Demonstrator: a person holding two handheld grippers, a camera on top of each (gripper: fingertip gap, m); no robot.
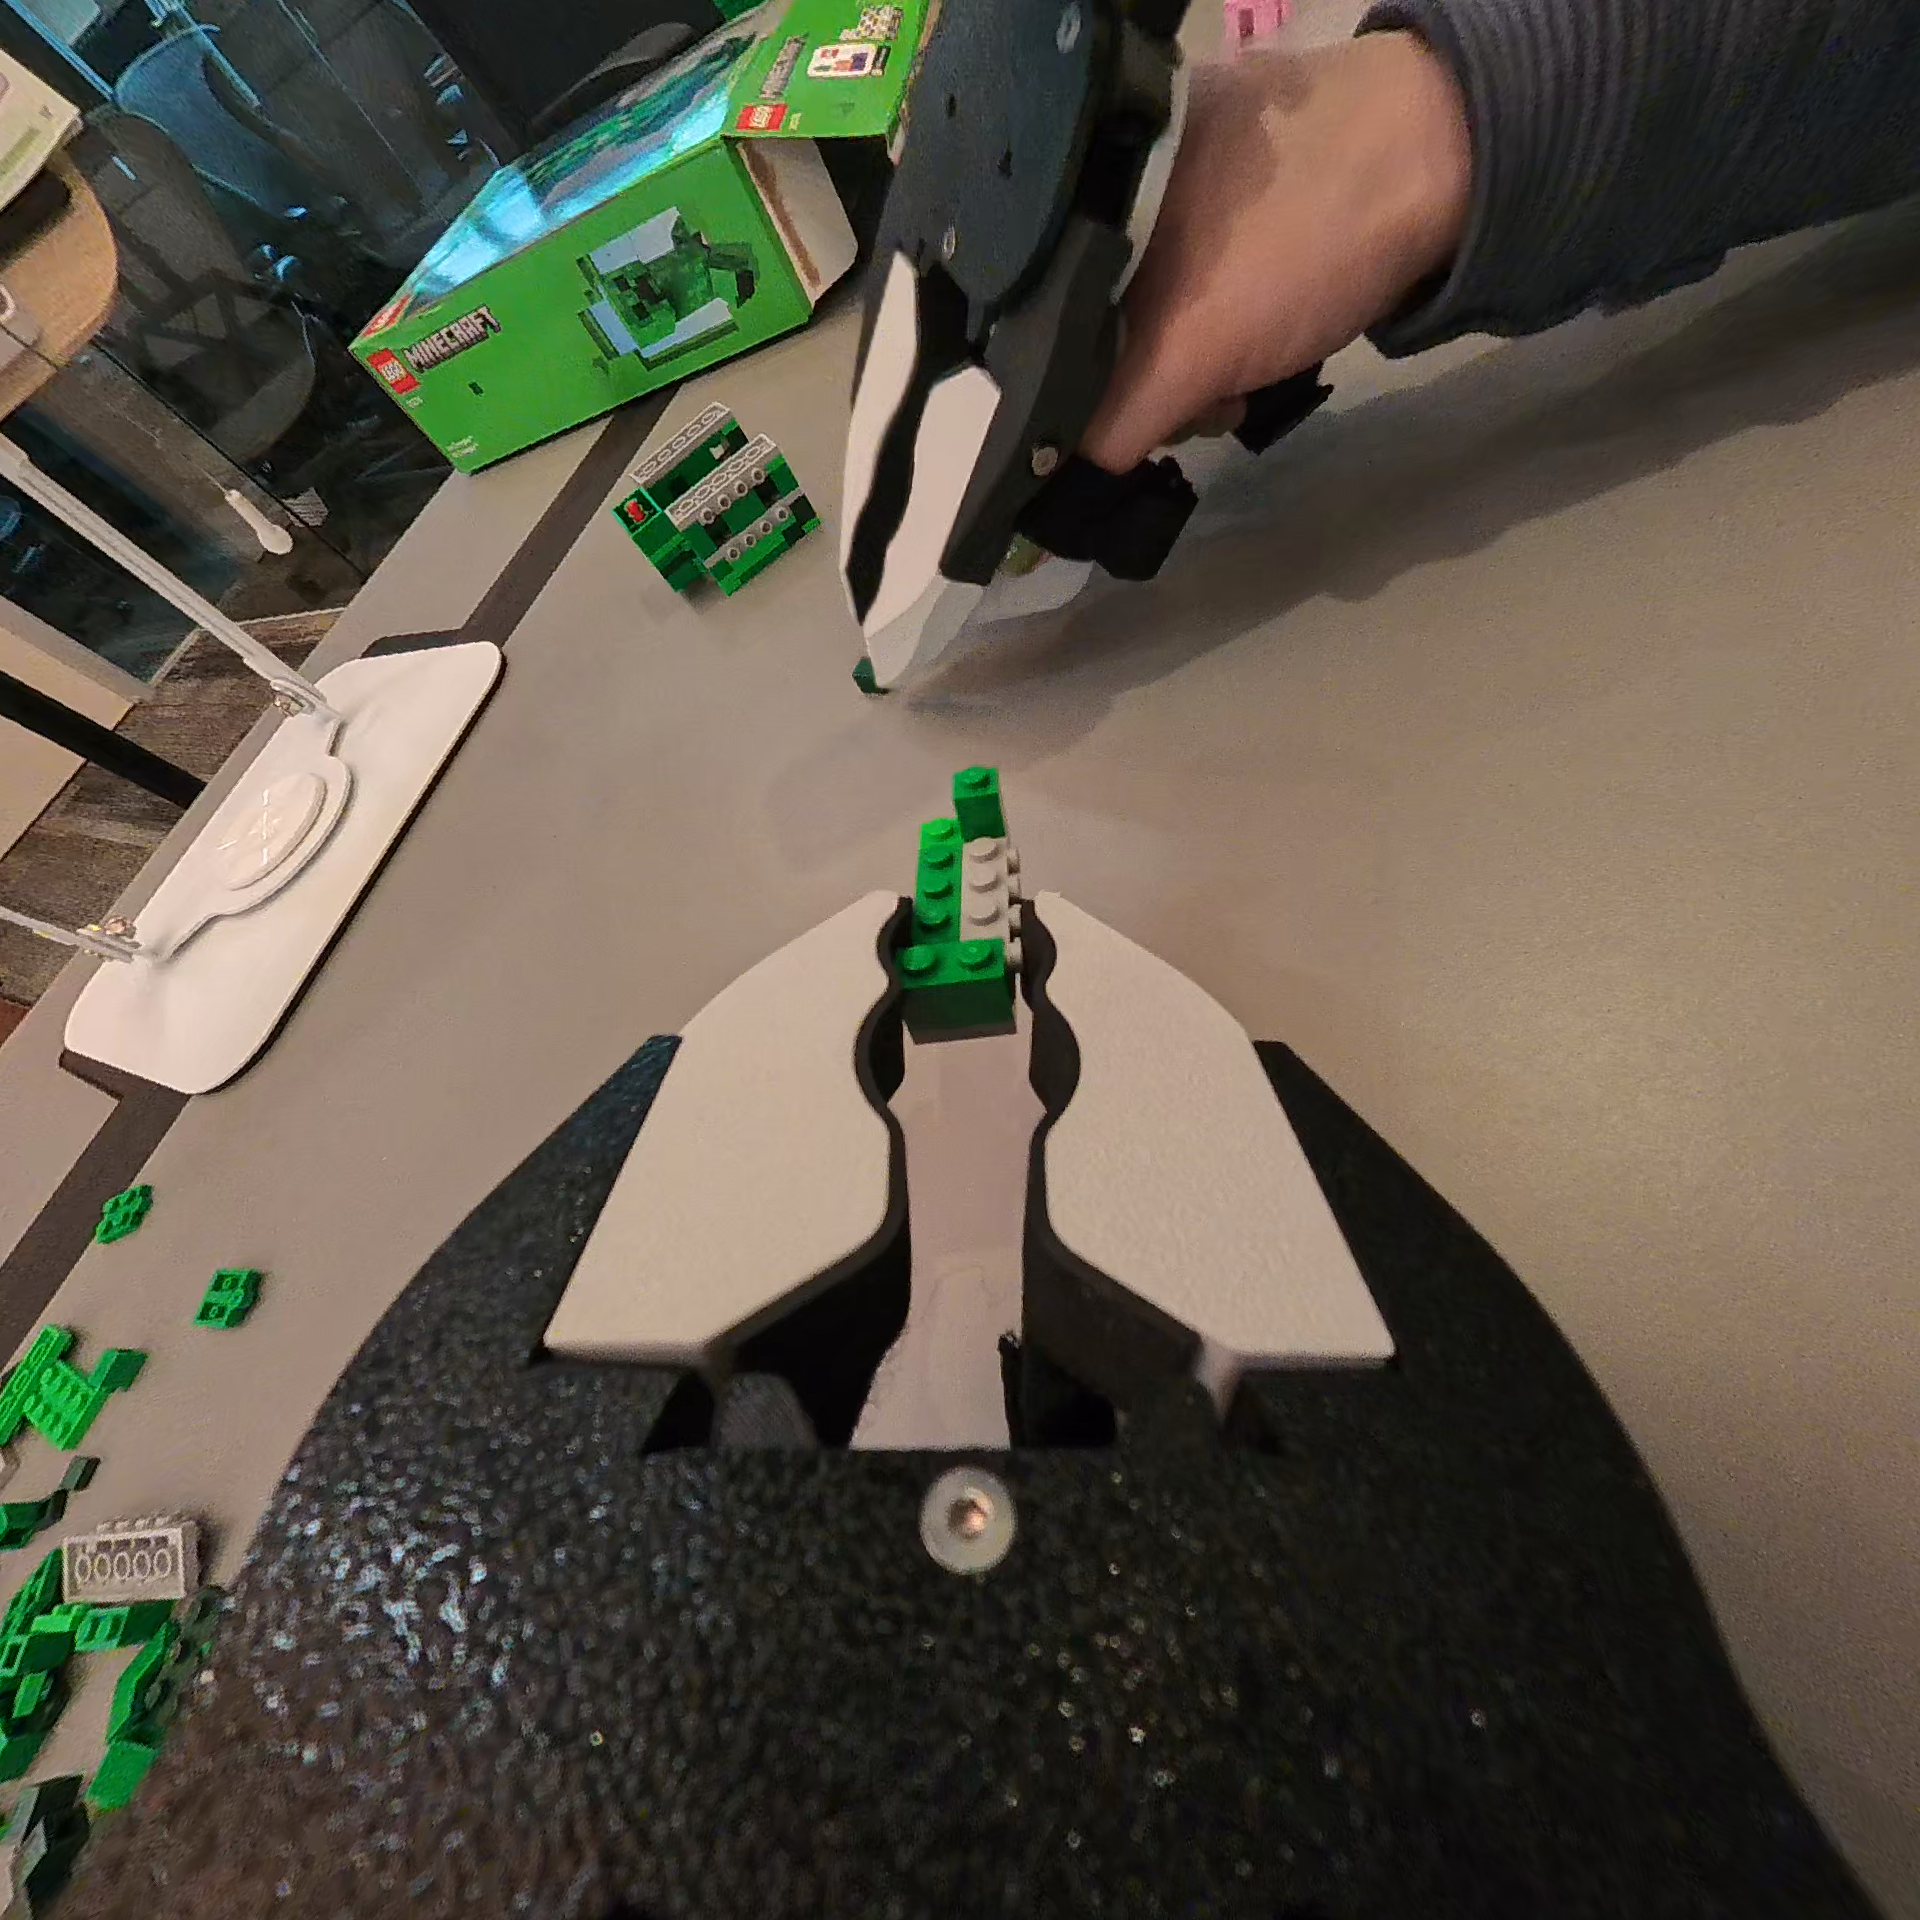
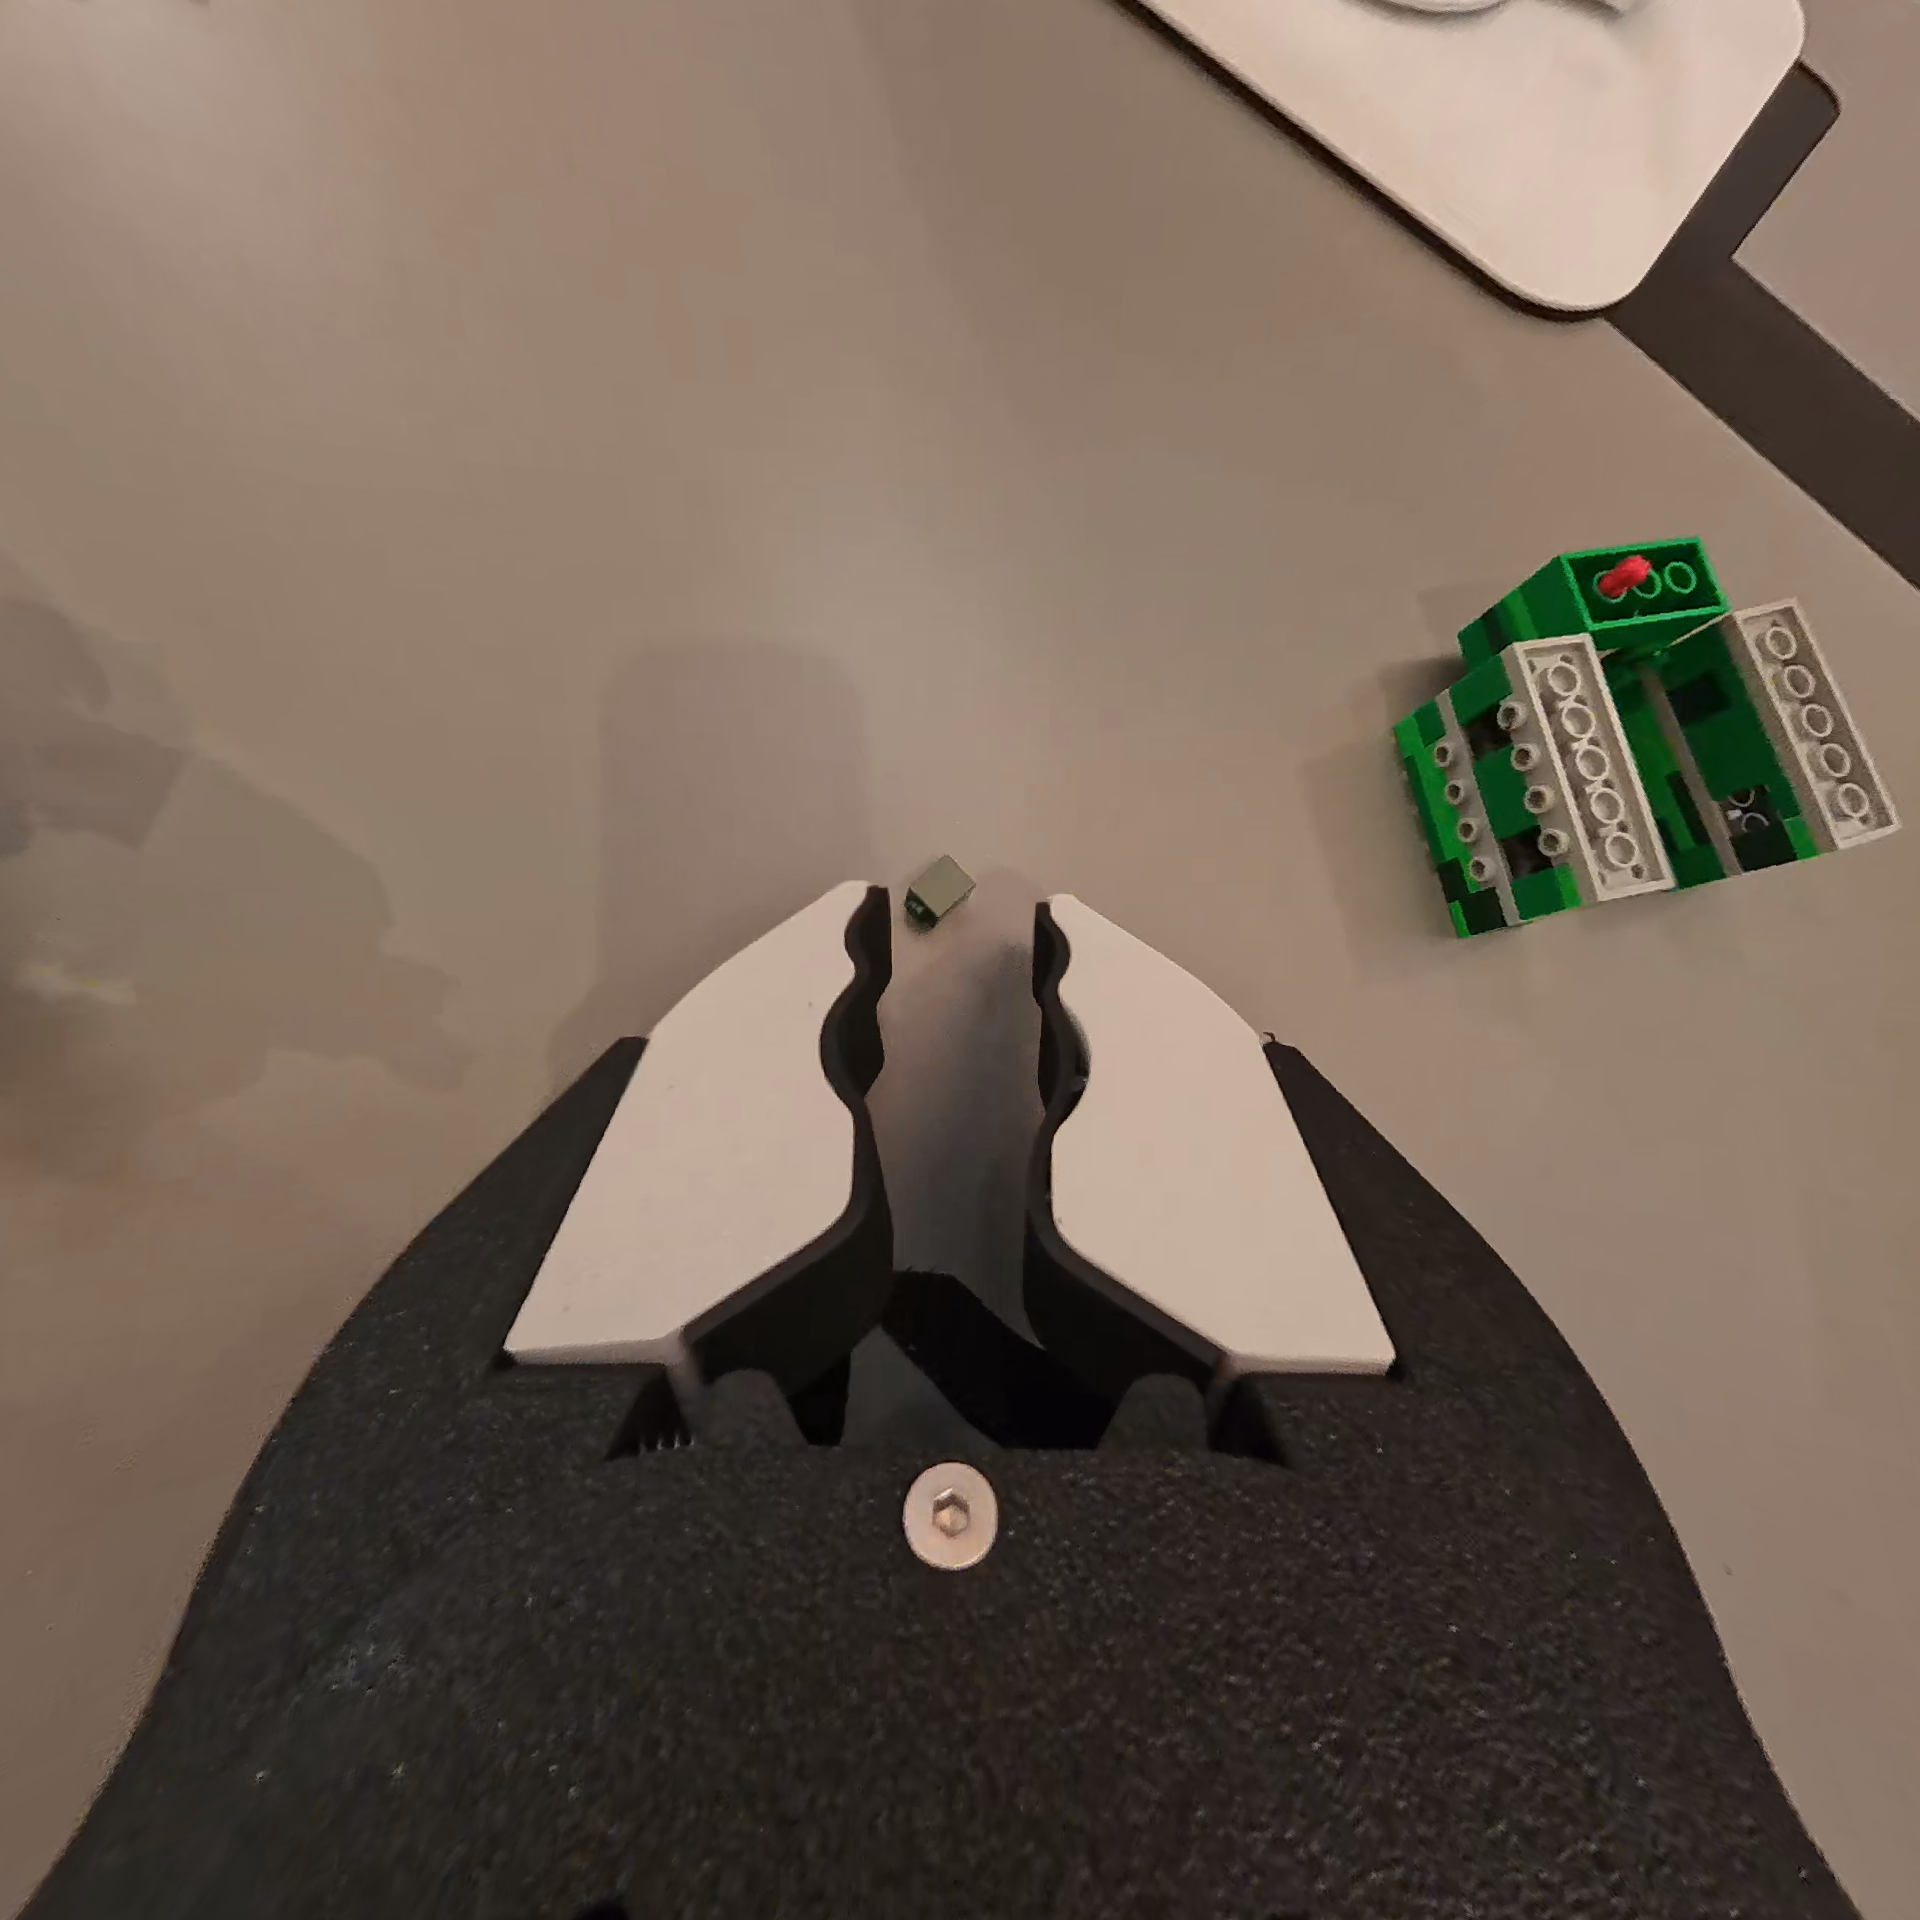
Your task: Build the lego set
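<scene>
My left gripper [image 1: 962,904] is shut on a small assembly of green and grey bricks [image 1: 958,982], whose studded strip sticks out ahead of the fingertips over the grey table [image 1: 1455,935]. My right gripper [image 2: 961,902] is open, tips down at the table. A tiny dark green brick [image 2: 940,890] lies on the table between its tips, close to the left finger. In the left wrist view the right gripper [image 1: 881,665] stands beyond the assembly, with that brick [image 1: 864,677] at its tip.
A partly built green and grey block [image 1: 717,514] stands further back; it also shows in the right wrist view [image 2: 1642,748]. The green set box [image 1: 623,301] lies open behind it. A white flat stand base [image 1: 281,862] is at the left. Loose green and grey bricks [image 1: 62,1558] lie at the near left. About 15 cm separates my left fingertips from my right.
</scene>
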